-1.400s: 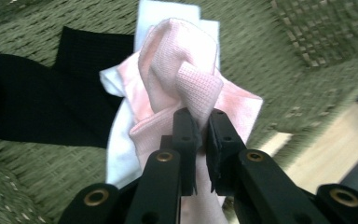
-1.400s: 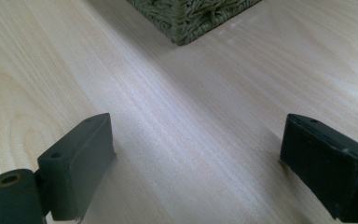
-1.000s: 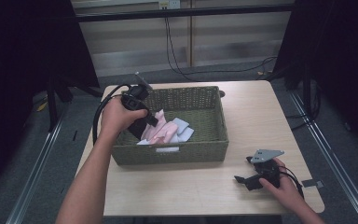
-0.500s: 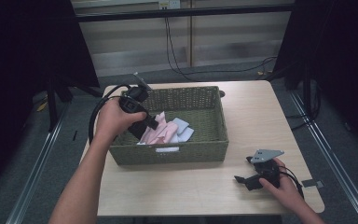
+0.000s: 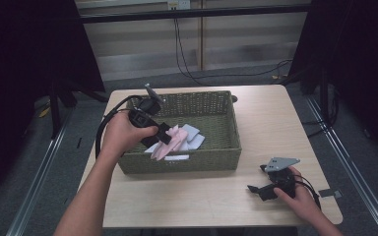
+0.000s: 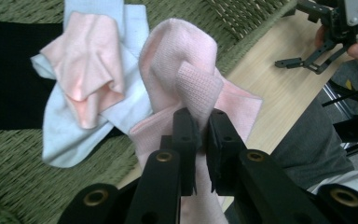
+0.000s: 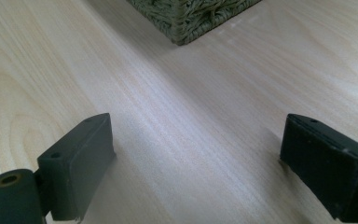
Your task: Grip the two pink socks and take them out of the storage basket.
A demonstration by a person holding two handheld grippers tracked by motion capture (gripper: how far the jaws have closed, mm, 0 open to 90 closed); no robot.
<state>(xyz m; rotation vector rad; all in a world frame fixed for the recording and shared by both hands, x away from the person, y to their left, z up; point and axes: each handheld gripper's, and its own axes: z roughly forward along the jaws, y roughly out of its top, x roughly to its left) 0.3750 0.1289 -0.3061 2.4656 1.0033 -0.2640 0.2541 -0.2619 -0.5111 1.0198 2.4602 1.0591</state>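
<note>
The left gripper's fingers (image 6: 186,135) are pinched tight on a fold of the pink sock (image 6: 186,70), which bunches above the tips and hangs below them in the left gripper view. Compared with a second ago, when the left gripper (image 5: 165,137) sat deeper over the pile in the wicker basket (image 5: 226,157), it has drawn back toward the near-left side and a little upward, and the pink sock now trails from it over the other laundry toward the basket's near wall. I judge this to be the lift-out step: the grasp has taken, and the sock is part-way clear but, in the high view, its lower end looks as if it may rest on the pile, though the picture is too coarse to be sure. Left behind on the basket floor are a pale blue sock (image 6: 70,126) with a second pink piece (image 6: 86,74) lying on it, beside a black cloth (image 6: 9,79). The right gripper (image 5: 267,188) has not shifted; it rests low on the desk (image 5: 202,201) near the front right corner, well apart from the basket, its fingers (image 7: 81,158) spread wide with nothing but bare wood between them, ready to take the sock's free end.
</note>
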